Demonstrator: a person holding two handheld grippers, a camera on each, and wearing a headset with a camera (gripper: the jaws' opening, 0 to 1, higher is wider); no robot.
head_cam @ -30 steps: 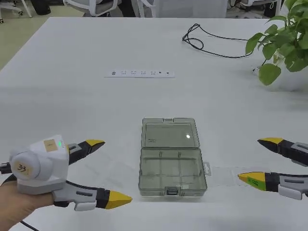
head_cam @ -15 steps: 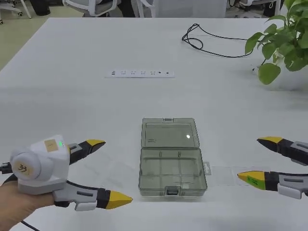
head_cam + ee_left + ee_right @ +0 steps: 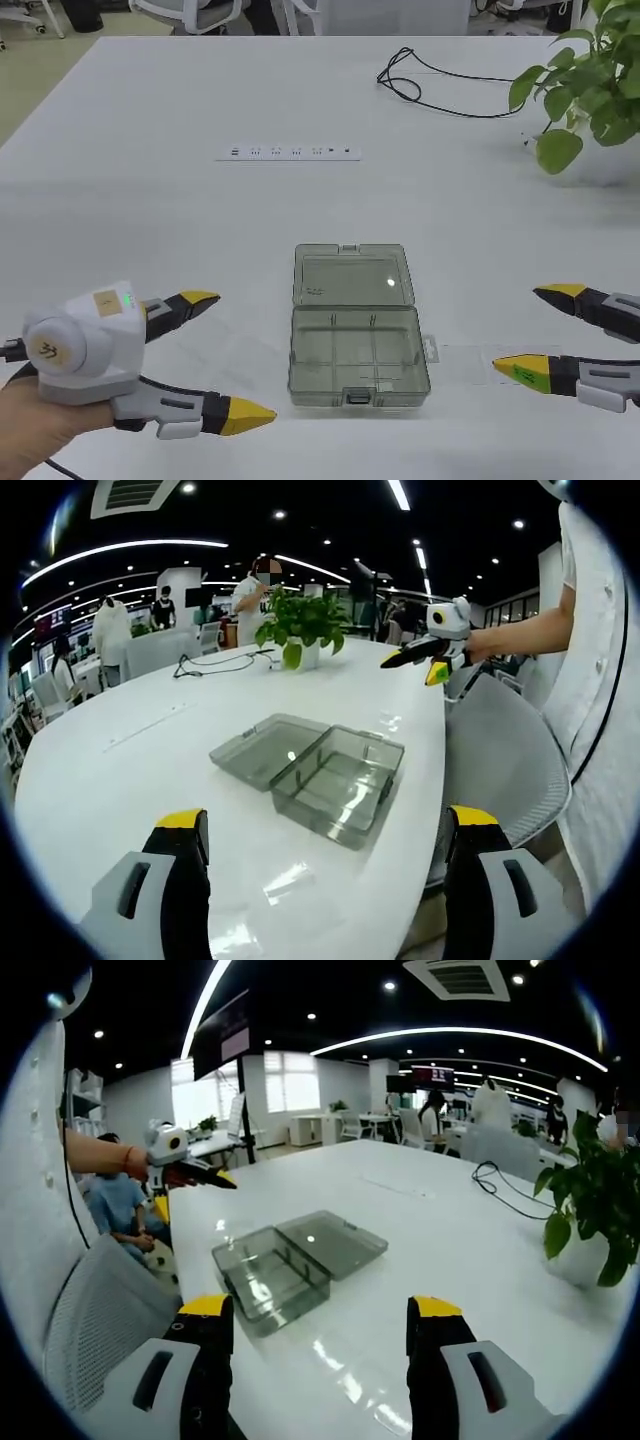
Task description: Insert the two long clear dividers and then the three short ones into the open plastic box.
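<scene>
The open smoky-clear plastic box [image 3: 355, 352] lies at the table's front middle, its lid [image 3: 352, 275] folded flat behind it. Faint partition lines show inside the tray. A long clear divider [image 3: 468, 361] lies flat on the table just right of the box, hard to make out. My left gripper [image 3: 225, 355] hovers open to the left of the box, nothing between its fingers. My right gripper [image 3: 540, 330] hovers open at the right, near the divider's end. The left gripper view has the box [image 3: 335, 780] ahead and a clear piece [image 3: 290, 880] on the table. The right gripper view faces the box [image 3: 270, 1275].
A white power strip [image 3: 290, 152] lies mid-table and a black cable [image 3: 430, 85] loops at the back. A potted plant [image 3: 585, 80] stands at the back right. The table's near edge runs just below the box. A mesh chair [image 3: 500, 770] stands beside the table.
</scene>
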